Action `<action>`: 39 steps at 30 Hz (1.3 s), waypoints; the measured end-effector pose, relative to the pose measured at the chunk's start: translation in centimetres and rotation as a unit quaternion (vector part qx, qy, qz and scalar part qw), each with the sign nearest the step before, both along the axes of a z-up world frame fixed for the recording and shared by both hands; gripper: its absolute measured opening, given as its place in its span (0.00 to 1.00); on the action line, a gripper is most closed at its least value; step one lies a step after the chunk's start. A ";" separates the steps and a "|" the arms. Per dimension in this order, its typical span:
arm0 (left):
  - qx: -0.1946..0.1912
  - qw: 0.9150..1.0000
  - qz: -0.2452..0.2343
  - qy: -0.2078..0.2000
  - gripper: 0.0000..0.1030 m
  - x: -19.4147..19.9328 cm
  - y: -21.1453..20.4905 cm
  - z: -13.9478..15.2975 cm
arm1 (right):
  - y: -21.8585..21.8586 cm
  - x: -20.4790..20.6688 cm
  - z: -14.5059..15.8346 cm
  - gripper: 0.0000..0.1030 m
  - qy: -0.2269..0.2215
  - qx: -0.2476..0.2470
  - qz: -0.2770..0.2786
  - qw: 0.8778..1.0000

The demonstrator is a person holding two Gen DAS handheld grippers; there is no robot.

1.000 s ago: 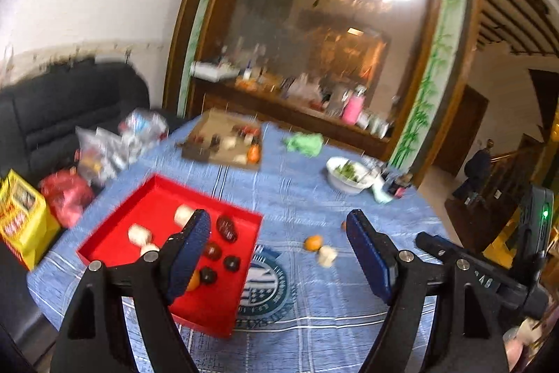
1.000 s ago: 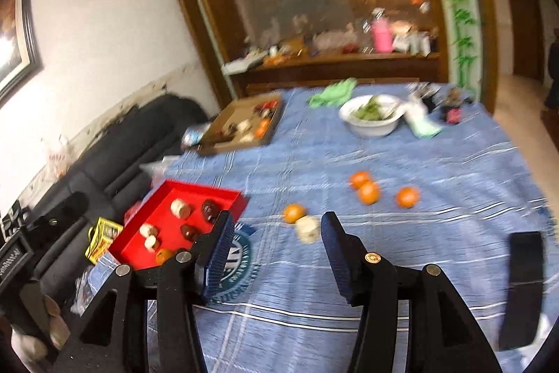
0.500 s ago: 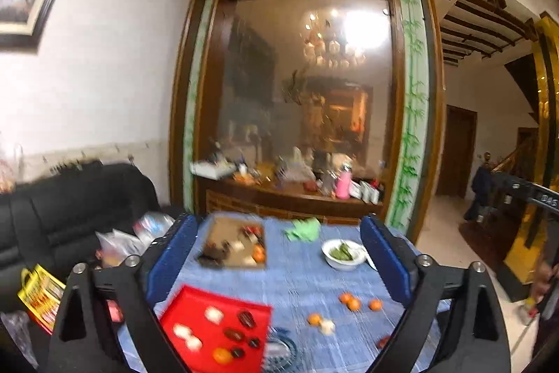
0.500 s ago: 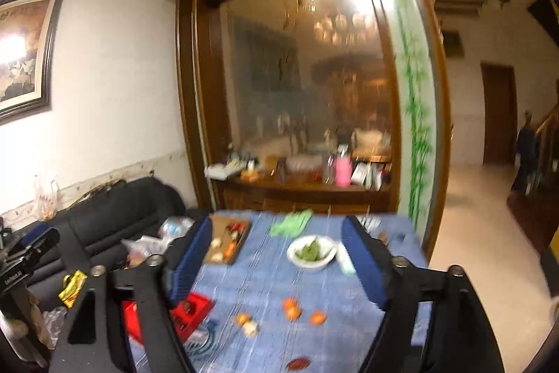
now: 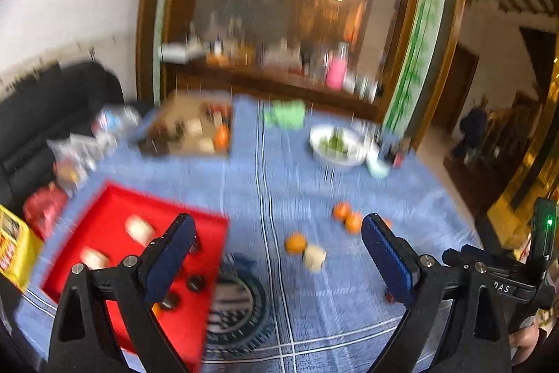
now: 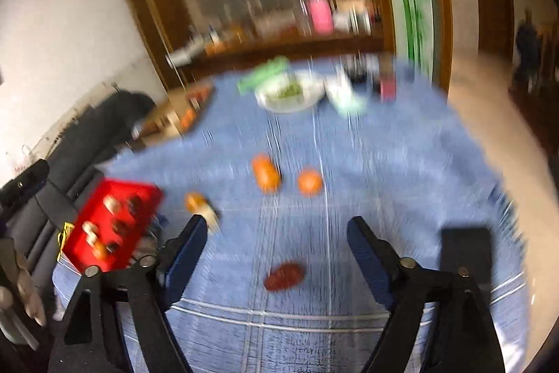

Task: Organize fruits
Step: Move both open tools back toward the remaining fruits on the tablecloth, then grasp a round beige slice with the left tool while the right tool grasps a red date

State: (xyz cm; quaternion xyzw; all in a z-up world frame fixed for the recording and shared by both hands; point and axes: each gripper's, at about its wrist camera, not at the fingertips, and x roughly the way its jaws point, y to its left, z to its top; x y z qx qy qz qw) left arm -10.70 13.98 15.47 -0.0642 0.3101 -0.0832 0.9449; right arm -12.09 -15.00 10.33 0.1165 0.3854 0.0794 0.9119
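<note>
Woven blue cloth [image 5: 349, 296] under both tools; glossy red plastic tray [image 5: 104, 212] left; matt black gripper arms.

**Two wrist views over one blue table**

My left camera looks forward and down between my spread fingers, with the red tray [image 5: 115, 233] close at lower left. My right camera sits further right, the same tray [image 6: 115, 219] smaller at left centre. Both blurred views share the blue tablecloth [image 5: 314, 303], the oranges [image 6: 309, 181] mid-frame and the white bowl [image 6: 290, 93] beyond.
</note>
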 end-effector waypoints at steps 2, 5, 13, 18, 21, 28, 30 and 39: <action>0.003 0.999 -0.011 0.036 0.87 1.8 -1.4 -3.4 | -0.6 1.1 -3.0 0.76 0.038 0.011 0.000 0.999; 0.006 0.997 -0.027 0.079 0.70 3.8 -3.5 -7.3 | -0.9 1.9 -5.6 0.76 0.061 0.018 0.007 0.998; 0.012 0.991 -0.040 0.127 0.66 6.9 -7.1 -12.6 | 0.3 2.8 -7.9 0.76 0.078 -0.003 0.041 0.996; 0.021 0.990 -0.040 0.136 0.63 8.4 -8.3 -13.4 | 1.4 3.4 -8.9 0.76 0.092 -0.007 0.054 0.994; 0.025 0.989 -0.038 0.141 0.63 9.1 -8.7 -13.8 | 1.9 3.6 -9.4 0.76 0.097 -0.013 0.056 0.994; 0.033 0.988 -0.028 0.145 0.36 9.7 -9.0 -14.5 | 3.1 4.0 -9.5 0.76 0.096 -0.041 0.060 0.993; 0.021 0.989 -0.037 0.144 0.30 9.6 -8.8 -14.5 | 3.4 4.0 -9.6 0.74 0.094 -0.053 0.059 0.992; 0.016 0.990 -0.037 0.133 0.30 8.4 -8.5 -13.6 | 3.6 3.4 -9.4 0.47 0.085 -0.072 0.057 0.992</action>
